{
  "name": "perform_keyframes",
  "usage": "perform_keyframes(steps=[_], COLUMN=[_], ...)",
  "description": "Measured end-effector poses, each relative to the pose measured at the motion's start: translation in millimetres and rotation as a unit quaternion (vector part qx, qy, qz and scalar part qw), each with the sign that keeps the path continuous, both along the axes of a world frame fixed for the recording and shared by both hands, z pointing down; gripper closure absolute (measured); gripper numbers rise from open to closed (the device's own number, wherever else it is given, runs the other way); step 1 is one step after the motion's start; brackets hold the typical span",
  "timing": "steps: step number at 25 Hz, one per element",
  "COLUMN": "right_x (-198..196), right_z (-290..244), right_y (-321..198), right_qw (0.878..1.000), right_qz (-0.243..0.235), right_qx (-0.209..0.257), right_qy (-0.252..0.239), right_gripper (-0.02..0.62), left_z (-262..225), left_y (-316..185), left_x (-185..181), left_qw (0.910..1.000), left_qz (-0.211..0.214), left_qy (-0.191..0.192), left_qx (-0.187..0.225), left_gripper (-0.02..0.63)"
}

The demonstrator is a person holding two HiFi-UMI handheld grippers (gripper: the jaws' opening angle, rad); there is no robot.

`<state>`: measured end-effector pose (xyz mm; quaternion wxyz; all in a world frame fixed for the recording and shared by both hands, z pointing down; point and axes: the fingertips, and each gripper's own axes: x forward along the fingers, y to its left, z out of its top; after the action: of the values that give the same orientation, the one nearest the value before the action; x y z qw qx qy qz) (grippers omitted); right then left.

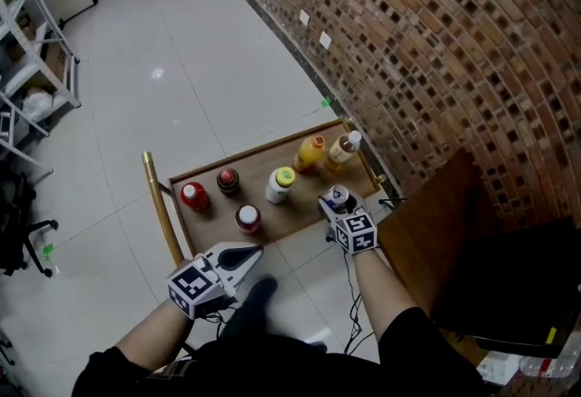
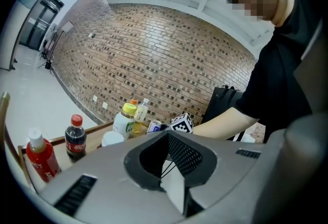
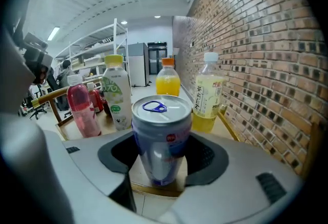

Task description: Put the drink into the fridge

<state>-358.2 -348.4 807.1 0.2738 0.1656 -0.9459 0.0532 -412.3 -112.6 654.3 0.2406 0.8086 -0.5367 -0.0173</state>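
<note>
A blue and silver drink can (image 3: 161,138) with a blue pull tab stands upright at the near right corner of the wooden tray (image 1: 263,166). My right gripper (image 3: 161,160) is shut on the can, one pad against each side of it. From the head view the can (image 1: 338,197) shows just beyond the right gripper's (image 1: 334,206) marker cube. My left gripper (image 1: 243,256) hangs in front of the tray, off the wood, its jaws shut with nothing between them. In its own view the left gripper (image 2: 166,138) points at the bottles.
Other drinks stand on the tray: a red bottle (image 1: 193,195), a cola (image 1: 228,180), a pink drink (image 1: 248,219), a green tea (image 1: 281,183), an orange juice (image 1: 310,153) and a yellow tea (image 1: 344,148). A brick wall (image 1: 436,41) runs on the right, beside a dark cabinet (image 1: 454,241).
</note>
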Motion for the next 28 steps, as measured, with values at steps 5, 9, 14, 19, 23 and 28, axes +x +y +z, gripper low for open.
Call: perform_keyframes(steps=[5, 9, 14, 19, 23, 28], right_x=[33, 84, 167, 255, 330, 435], right_z=[-47, -97, -153, -201, -237, -265], right_y=[15, 25, 49, 77, 107, 137], right_qw=[1.000, 0.999, 0.999, 0.998, 0.997, 0.991], right_qz=[-0.024, -0.017, 0.004, 0.032, 0.062, 0.119], right_qx=[0.008, 0.024, 0.028, 0.034, 0.036, 0.036], right_qy=[-0.014, -0.023, -0.033, -0.034, -0.039, -0.042], right_gripper=[0.345, 0.345, 0.345, 0.345, 0.345, 0.345], left_z=[-27, -59, -95, -134, -161, -186], left_y=[-10, -22, -23, -29, -30, -25], left_x=[41, 87, 163, 244, 315, 416], left_qw=[0.9997, 0.9974, 0.9914, 0.9807, 0.9671, 0.9437], left_qz=[0.019, 0.056, 0.112, 0.171, 0.227, 0.305], left_qy=[-0.008, -0.022, -0.041, -0.057, -0.066, -0.066], left_qx=[0.016, 0.039, 0.054, 0.077, 0.092, 0.110], left_gripper=[0.607, 0.607, 0.607, 0.607, 0.607, 0.607])
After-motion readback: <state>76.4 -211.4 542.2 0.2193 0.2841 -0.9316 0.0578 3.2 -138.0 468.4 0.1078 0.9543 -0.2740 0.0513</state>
